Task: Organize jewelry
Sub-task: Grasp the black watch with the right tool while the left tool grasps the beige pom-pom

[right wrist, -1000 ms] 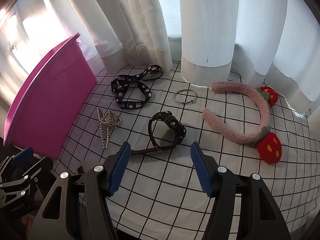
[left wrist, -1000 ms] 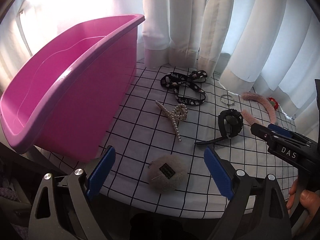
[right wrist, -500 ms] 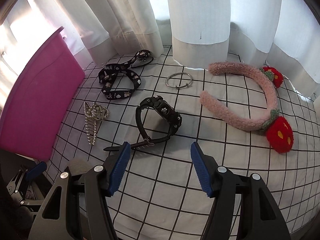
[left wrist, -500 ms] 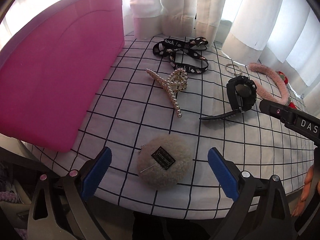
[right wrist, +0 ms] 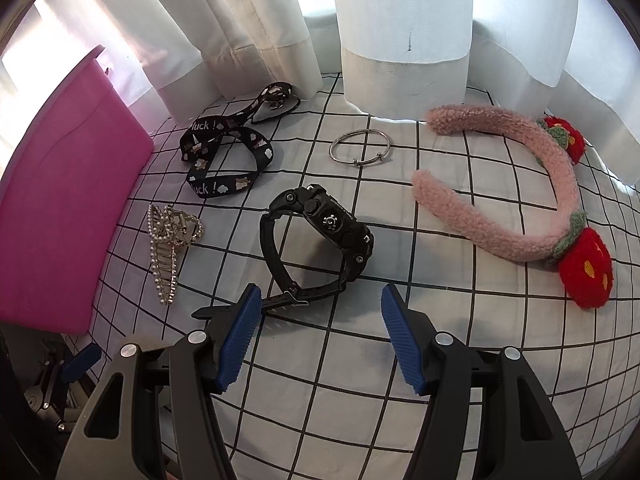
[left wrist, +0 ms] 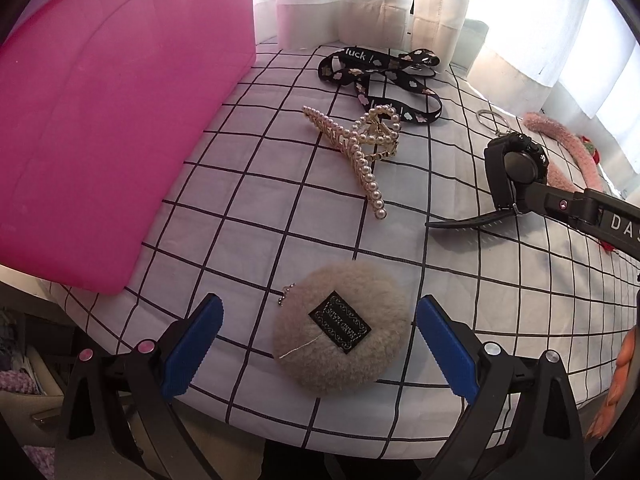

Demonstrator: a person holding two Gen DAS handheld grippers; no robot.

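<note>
My left gripper is open, its blue pads either side of a fluffy beige pompom near the table's front edge. My right gripper is open and empty, just in front of a black watch. A pearl hair claw, a black printed lanyard, a silver bangle and a pink fuzzy headband with red strawberries lie on the checked cloth. The watch also shows in the left wrist view, with the right gripper's finger in front of it.
A large pink plastic bin stands at the left on the checked tablecloth. White curtains hang along the back edge. The table's front edge lies just under both grippers.
Both grippers have moved forward and lower toward the table. The pompom now sits between the left pads, and the watch is closer to the right pads. Nothing was grasped.
</note>
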